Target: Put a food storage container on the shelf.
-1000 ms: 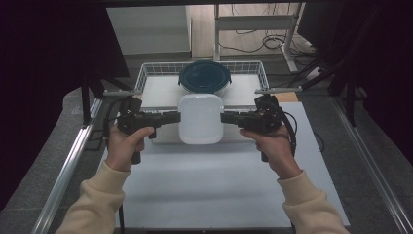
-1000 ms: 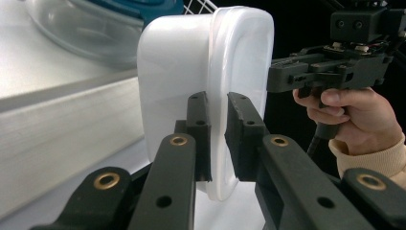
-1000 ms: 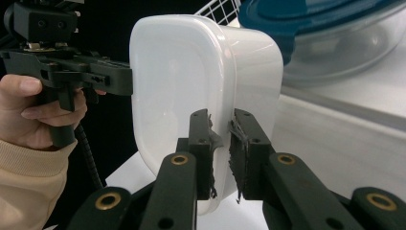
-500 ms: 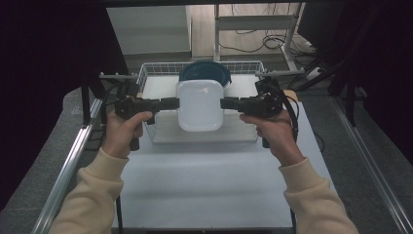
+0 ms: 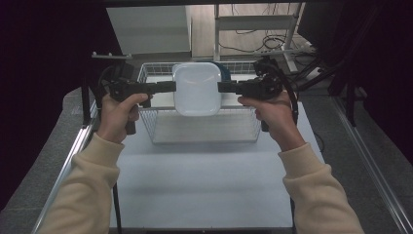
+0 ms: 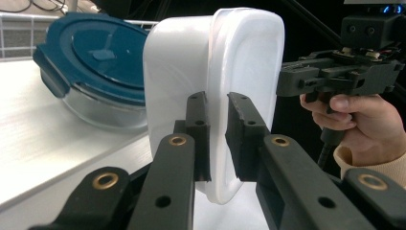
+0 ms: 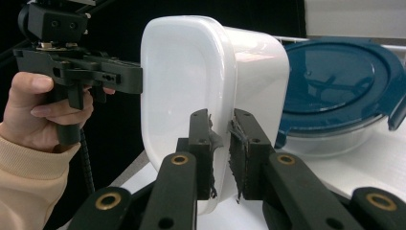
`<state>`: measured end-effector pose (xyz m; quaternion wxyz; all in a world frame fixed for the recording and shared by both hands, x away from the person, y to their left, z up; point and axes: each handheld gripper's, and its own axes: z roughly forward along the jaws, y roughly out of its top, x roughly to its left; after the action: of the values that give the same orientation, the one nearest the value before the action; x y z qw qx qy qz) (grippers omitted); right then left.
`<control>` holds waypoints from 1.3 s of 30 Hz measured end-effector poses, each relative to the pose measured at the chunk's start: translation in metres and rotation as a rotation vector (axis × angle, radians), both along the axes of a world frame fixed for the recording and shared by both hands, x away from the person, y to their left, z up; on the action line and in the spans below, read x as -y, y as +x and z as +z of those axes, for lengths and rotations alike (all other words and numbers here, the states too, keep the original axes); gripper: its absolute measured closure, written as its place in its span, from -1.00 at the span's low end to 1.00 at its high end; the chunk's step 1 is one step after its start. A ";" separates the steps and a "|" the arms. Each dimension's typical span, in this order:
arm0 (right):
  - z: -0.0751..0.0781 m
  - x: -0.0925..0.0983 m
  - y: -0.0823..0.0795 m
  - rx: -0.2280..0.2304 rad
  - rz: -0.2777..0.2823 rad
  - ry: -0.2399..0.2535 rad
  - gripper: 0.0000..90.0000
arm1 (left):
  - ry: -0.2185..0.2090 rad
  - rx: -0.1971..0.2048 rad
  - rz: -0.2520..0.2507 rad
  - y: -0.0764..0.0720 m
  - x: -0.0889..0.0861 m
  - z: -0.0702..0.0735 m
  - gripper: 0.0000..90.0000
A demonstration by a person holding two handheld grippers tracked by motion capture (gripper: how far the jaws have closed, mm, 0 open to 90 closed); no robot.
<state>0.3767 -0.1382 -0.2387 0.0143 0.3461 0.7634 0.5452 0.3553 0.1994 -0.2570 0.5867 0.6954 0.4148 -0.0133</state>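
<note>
Your left hand-held gripper pinches the white container by its nine o'clock rim, your right hand-held gripper by its three o'clock rim. The container hangs above the wire basket, with a blue-lidded glass dish just behind.

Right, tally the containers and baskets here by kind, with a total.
White plastic container: 1
Glass container with a blue lid: 1
Wire basket: 1
Total: 3

You see a plain white container, a dark blue lid, black tongs, cream sleeves.
</note>
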 end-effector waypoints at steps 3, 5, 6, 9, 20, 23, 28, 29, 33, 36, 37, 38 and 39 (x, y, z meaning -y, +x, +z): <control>0.005 -0.002 0.005 0.000 -0.003 -0.003 0.76 | 0.007 0.006 0.005 0.004 -0.001 0.006 0.78; 0.008 -0.003 0.008 -0.001 -0.003 0.000 0.76 | 0.010 0.006 0.007 0.007 -0.001 0.009 0.78; 0.009 -0.003 0.010 0.000 -0.004 0.002 0.76 | 0.013 0.003 0.008 0.010 -0.002 0.011 0.78; 0.013 -0.004 0.016 -0.005 -0.008 0.004 0.76 | 0.010 -0.005 0.009 0.016 -0.002 0.015 0.78; 0.026 -0.006 0.042 -0.039 -0.022 0.008 0.76 | 0.003 -0.033 0.020 0.043 -0.002 0.028 0.78; 0.030 -0.005 0.050 -0.052 -0.028 0.006 0.76 | 0.000 -0.041 0.023 0.050 -0.001 0.031 0.78; 0.031 -0.004 0.061 -0.072 -0.037 -0.001 0.76 | -0.003 -0.060 0.030 0.062 0.002 0.029 0.78; 0.031 -0.004 0.064 -0.078 -0.041 -0.003 0.76 | -0.005 -0.066 0.030 0.064 0.002 0.028 0.78; 0.026 -0.002 0.074 -0.109 -0.054 -0.003 0.76 | -0.007 -0.093 0.031 0.075 0.005 0.022 0.77; 0.021 0.000 0.083 -0.144 -0.059 0.020 0.75 | -0.037 -0.118 0.021 0.085 0.003 0.017 0.77; 0.021 0.000 0.085 -0.149 -0.059 0.029 0.75 | -0.041 -0.121 0.016 0.088 0.003 0.016 0.77; 0.021 0.001 0.087 -0.155 -0.059 0.034 0.74 | -0.053 -0.130 0.012 0.091 0.002 0.015 0.77; 0.020 0.001 0.091 -0.167 -0.062 0.037 0.72 | -0.057 -0.136 0.011 0.094 0.002 0.015 0.77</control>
<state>0.4675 -0.1391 -0.2184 -0.0392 0.4140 0.7406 0.5279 0.4488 0.1974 -0.2421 0.5769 0.6736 0.4569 -0.0692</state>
